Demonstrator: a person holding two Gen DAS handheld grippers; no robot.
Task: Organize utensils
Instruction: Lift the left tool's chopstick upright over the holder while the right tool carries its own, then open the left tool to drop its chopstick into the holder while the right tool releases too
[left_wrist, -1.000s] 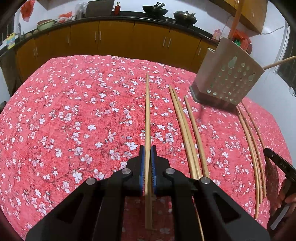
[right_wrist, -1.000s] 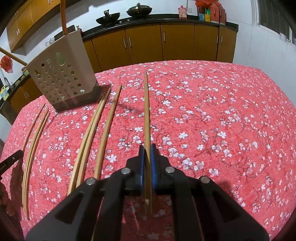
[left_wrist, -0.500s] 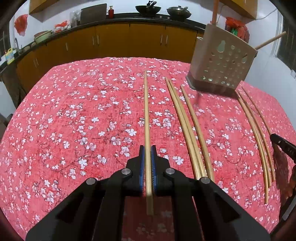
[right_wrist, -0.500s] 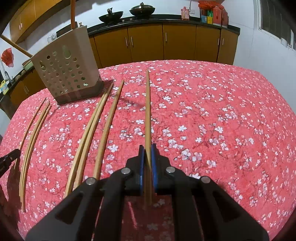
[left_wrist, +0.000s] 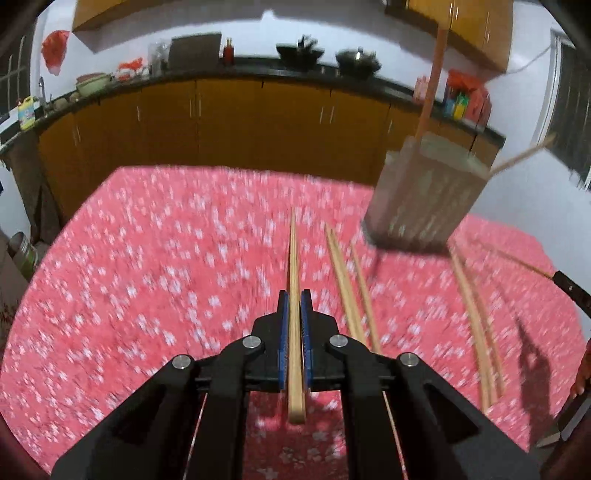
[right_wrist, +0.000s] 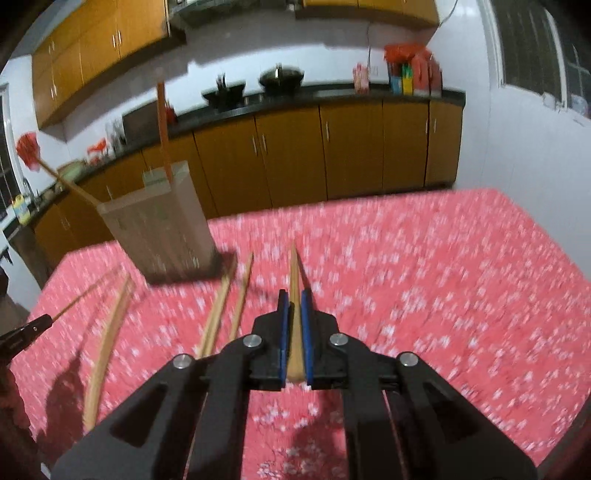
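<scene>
- My left gripper (left_wrist: 294, 306) has its blue pads pinched on a bamboo chopstick (left_wrist: 294, 258), which runs forward between them over the red flowered tablecloth (left_wrist: 147, 277).
- Just to its right in my left view, loose chopsticks (left_wrist: 345, 284) lie on the cloth, and a further bundle (left_wrist: 476, 314) lies nearer the right edge.
- The perforated beige utensil holder (left_wrist: 424, 199) stands at the far right of the table, with an orange stick (left_wrist: 430, 85) upright in it.
- My right gripper (right_wrist: 294, 306) is clamped on another chopstick (right_wrist: 294, 273) in the same way.
- In my right view the utensil holder (right_wrist: 159, 225) stands to the left, loose chopsticks (right_wrist: 225, 306) between it and me.
- Everything is blurred; finer detail I cannot tell.
</scene>
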